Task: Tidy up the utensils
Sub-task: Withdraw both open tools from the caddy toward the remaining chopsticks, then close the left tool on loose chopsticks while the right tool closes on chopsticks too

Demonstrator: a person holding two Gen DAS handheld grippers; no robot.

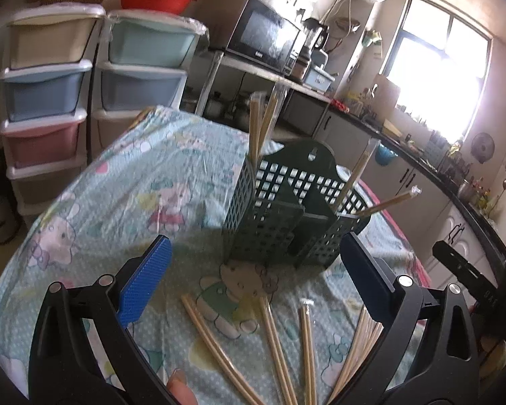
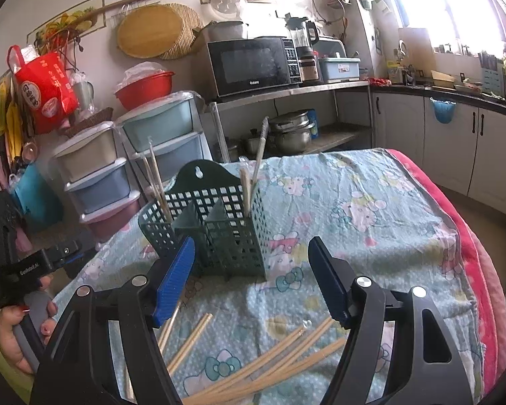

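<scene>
A dark green slotted utensil basket stands on the table with a few wrapped chopstick pairs upright in its compartments. Several more wrapped chopstick pairs lie loose on the cartoon-print tablecloth in front of it. My left gripper is open and empty, hovering above the loose chopsticks, just short of the basket. My right gripper is open and empty too, above the loose chopsticks on the basket's near side.
The tablecloth has a red border at the table's right edge. Stacked plastic drawer units stand beyond the table. A microwave sits on a metal shelf. A kitchen counter runs along the right wall.
</scene>
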